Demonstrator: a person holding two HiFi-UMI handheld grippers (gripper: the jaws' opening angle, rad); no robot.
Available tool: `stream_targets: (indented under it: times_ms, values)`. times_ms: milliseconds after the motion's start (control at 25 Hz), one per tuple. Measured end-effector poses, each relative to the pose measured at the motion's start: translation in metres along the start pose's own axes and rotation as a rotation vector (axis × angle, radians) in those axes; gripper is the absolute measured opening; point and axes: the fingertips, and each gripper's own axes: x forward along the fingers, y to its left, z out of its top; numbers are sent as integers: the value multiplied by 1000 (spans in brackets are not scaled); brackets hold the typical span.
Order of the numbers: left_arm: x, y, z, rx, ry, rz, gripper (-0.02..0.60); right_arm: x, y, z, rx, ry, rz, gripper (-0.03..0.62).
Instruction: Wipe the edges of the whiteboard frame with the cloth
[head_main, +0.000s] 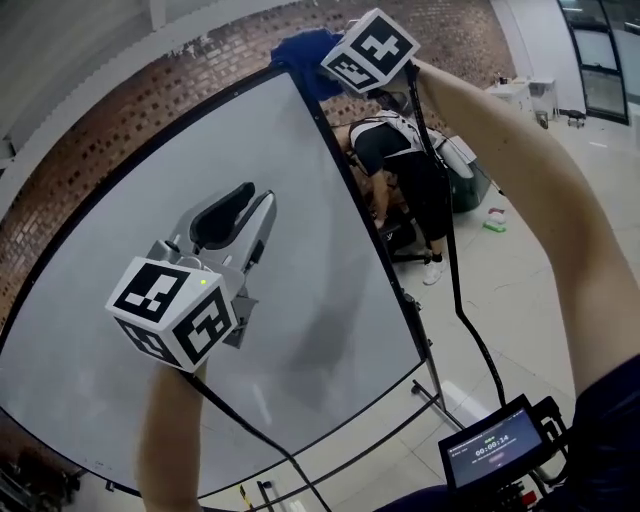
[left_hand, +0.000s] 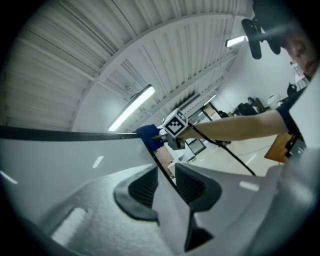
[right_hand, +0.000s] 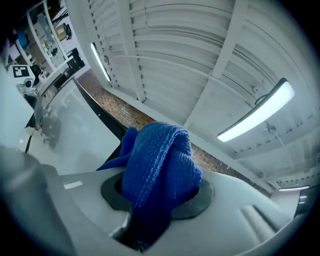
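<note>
Right gripper is clamped on the blue cloth. The cloth is bunched between my jaws and bulges out past the pads. In the head view the cloth sits at the top corner of the whiteboard frame, touching the black edge, with my right arm stretched up to it. Left gripper has its jaws narrow with a slim gap and nothing held. It is in front of the white board surface, well apart from the cloth, pointing up toward that corner.
</note>
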Motion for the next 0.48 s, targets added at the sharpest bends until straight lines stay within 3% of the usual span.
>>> stream_targets:
  times_ms: [240, 480]
  values:
    - [-3, -14, -29, -31, 6, -41, 110, -12, 21, -22, 145, -59, 23, 141]
    - [9, 14, -8, -70, 5, -99, 110, 3, -2, -14, 238, -50, 18, 141]
